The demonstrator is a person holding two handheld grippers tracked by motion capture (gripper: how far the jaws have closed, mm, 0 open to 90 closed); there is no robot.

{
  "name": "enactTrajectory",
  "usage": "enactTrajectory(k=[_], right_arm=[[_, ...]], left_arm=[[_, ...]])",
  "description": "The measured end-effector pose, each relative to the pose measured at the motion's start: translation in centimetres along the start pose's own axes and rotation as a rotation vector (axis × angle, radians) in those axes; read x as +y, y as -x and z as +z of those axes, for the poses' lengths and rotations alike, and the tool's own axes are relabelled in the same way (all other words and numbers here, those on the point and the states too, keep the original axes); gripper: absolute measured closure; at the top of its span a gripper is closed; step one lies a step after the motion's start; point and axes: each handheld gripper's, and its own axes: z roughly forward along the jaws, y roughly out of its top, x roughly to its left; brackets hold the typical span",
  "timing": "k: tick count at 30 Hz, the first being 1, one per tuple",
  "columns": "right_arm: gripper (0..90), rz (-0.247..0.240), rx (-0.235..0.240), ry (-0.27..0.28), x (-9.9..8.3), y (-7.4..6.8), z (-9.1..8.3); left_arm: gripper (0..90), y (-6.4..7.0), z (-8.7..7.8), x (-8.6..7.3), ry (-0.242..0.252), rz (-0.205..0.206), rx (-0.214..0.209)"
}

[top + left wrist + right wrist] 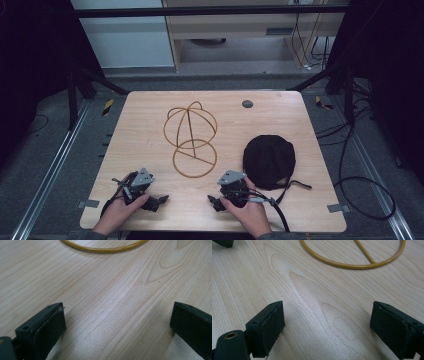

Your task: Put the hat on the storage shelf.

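Note:
A gold wire stand point(190, 132) with a round base ring and a domed frame stands mid-table. A black cap point(269, 160) with a trailing strap lies to its right. My left gripper point(159, 201) rests near the front edge at the left, jaws wide apart over bare wood point(117, 315). At the front, just left of the cap, my right gripper point(213, 202) also stands open with nothing between its jaws point(327, 320). The stand's base ring point(354, 263) lies ahead of the right jaws, and its rim point(105, 248) shows at the top of the left gripper view.
The light wooden table point(145, 130) has a small grey disc point(247, 104) near its back edge. Black cables point(360, 190) lie on the floor to the right. Dark frame struts point(95, 80) stand at the back corners.

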Motion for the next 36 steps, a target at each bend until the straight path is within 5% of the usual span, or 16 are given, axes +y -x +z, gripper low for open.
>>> enactTrajectory(k=[12,23,27,36], right_arm=[[11.6,0.017,-0.007,-0.002,-0.3,0.2,-0.3],[10.2,-0.049,-0.100,0.010,-0.1,0.0,-2.7],[10.5,-0.029,-0.157,0.054,-0.1,0.6,-4.7],[11.4,0.055,-0.407,0.142,-1.2,2.8,-10.2]], left_arm=[[0.0,0.0,0.0,0.0,-0.001,0.002,0.000],[0.0,0.0,0.0,0.0,0.000,-0.001,0.000],[0.0,0.0,0.0,0.0,0.000,-0.001,0.001],[0.0,0.0,0.0,0.0,0.000,-0.001,0.001]])
